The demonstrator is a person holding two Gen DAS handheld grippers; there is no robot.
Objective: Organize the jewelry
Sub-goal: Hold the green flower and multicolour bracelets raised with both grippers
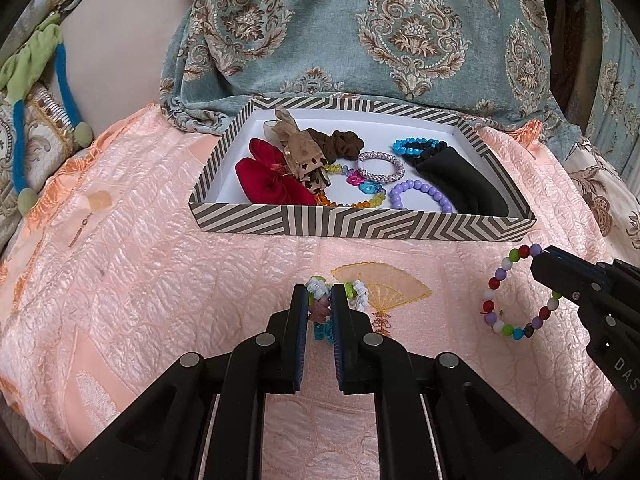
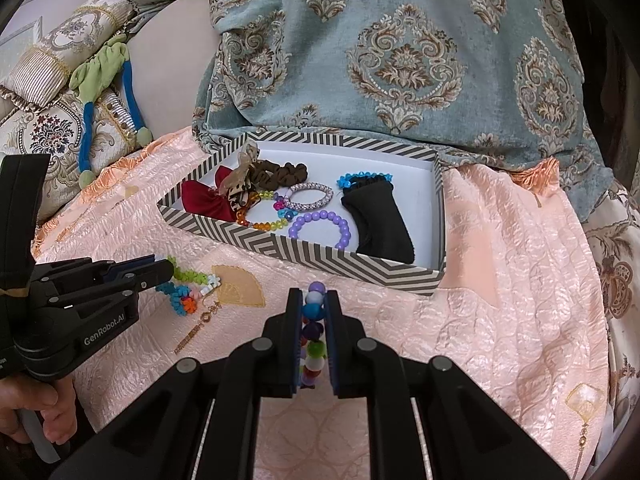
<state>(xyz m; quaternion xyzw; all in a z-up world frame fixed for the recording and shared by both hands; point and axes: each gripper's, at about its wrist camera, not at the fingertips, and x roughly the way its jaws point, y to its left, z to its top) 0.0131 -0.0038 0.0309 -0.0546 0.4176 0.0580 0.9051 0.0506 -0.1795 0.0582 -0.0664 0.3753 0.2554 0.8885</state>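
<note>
A striped box point(image 1: 360, 224) point(image 2: 320, 258) on the peach bedspread holds a red bow point(image 1: 272, 178), brown scrunchie point(image 1: 336, 142), purple bead bracelet point(image 1: 424, 194), black pouch point(image 1: 464, 184) and other bracelets. My left gripper point(image 1: 320, 300) point(image 2: 160, 270) is shut on a multicoloured flower-bead bracelet point(image 1: 318, 308) point(image 2: 188, 288), low over the bedspread in front of the box. My right gripper point(image 2: 314, 308) point(image 1: 544, 276) is shut on a multicoloured round-bead bracelet point(image 1: 508, 296) point(image 2: 314, 312), which hangs from it to the right of the left gripper.
A teal patterned cushion point(image 1: 380, 28) rises right behind the box. Pillows and a green-and-blue cloth tie point(image 1: 36, 80) lie at the left. The peach bedspread point(image 1: 140, 280) spreads around the box, with an embroidered fan point(image 1: 384, 288) between the grippers.
</note>
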